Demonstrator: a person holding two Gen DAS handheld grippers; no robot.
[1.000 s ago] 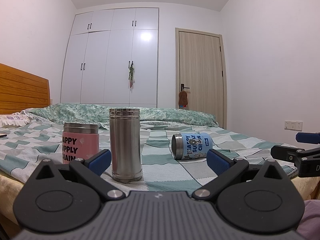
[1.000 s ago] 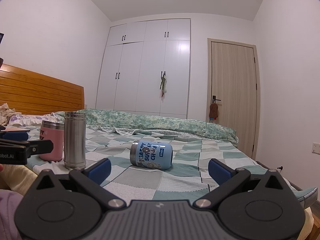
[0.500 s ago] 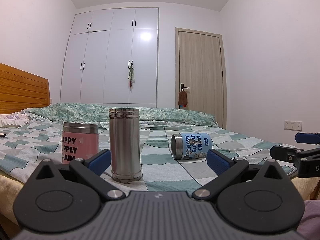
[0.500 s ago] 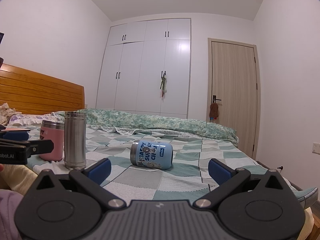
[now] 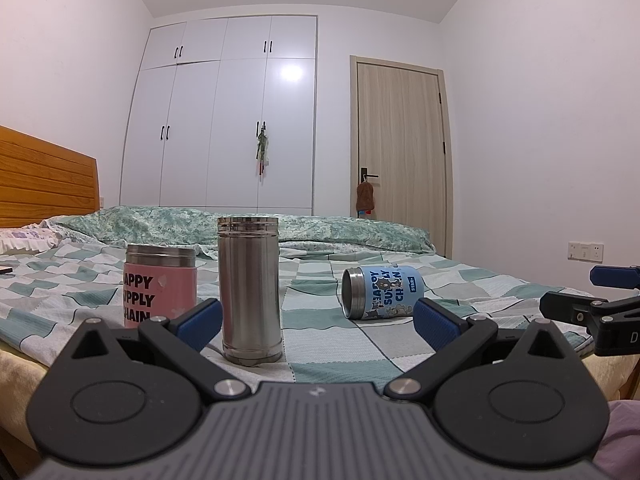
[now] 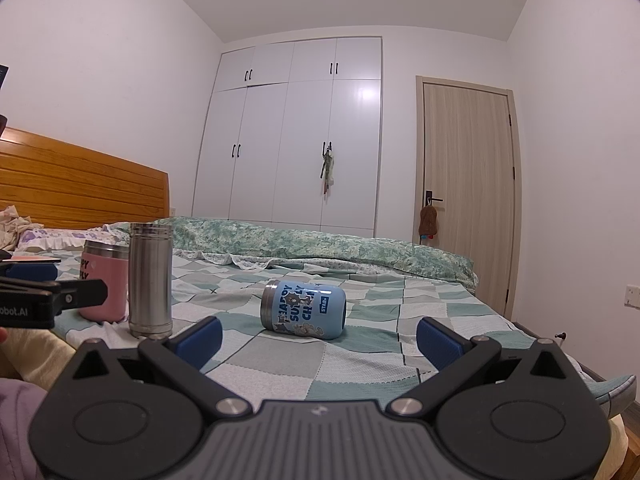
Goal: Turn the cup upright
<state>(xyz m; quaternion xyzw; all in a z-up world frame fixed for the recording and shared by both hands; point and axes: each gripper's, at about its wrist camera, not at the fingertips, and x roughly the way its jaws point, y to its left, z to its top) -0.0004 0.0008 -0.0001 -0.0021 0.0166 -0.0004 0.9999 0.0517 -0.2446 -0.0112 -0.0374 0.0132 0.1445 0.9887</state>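
Observation:
A blue printed cup (image 5: 382, 293) lies on its side on the checked bedspread, its steel mouth pointing left; it also shows in the right wrist view (image 6: 303, 309). My left gripper (image 5: 318, 325) is open and empty, held at the bed's near edge, facing a tall steel cup (image 5: 249, 289). My right gripper (image 6: 319, 338) is open and empty, a short way in front of the blue cup. Each gripper shows at the edge of the other's view.
A pink cup (image 5: 159, 284) stands upright left of the steel cup, also in the right wrist view (image 6: 105, 280). The bed (image 5: 340, 344) has a rumpled green quilt (image 5: 248, 226) behind, a wooden headboard (image 5: 44, 184) at left, wardrobe and door beyond.

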